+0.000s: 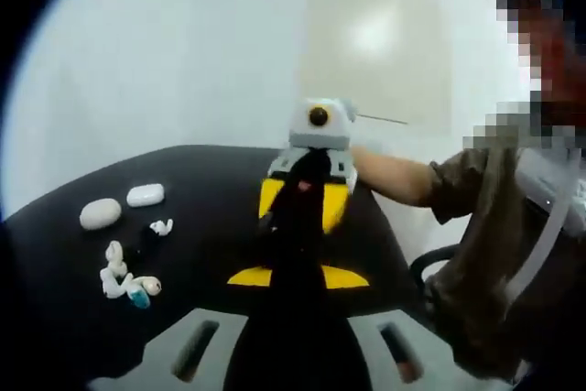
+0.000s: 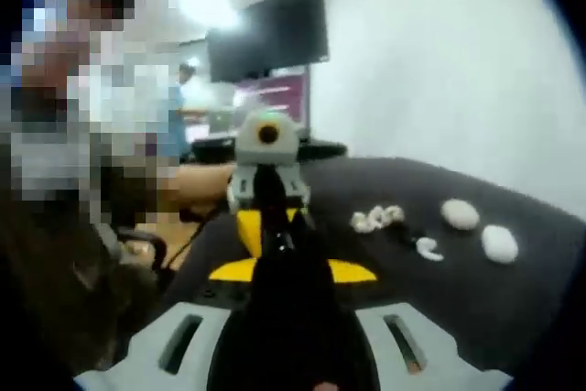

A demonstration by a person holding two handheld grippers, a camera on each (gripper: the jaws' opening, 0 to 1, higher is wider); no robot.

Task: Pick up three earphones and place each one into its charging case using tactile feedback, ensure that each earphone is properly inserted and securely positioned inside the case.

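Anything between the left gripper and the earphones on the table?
Nothing visible. In the left gripper view the earphones lie loose on the black table, off to one side of the left gripper, with the two cases just past them. The right gripper sits straight ahead, away from that cluster.

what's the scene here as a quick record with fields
surface: black table
cases: two white charging cases, side by side, lids shut
earphones: white cluster, one with a teal tip; a single earphone apart, nearer the cases
left gripper: above the table, holding nothing visible
right gripper: facing the left one, holding nothing visible
progress: no earphone in a case yet
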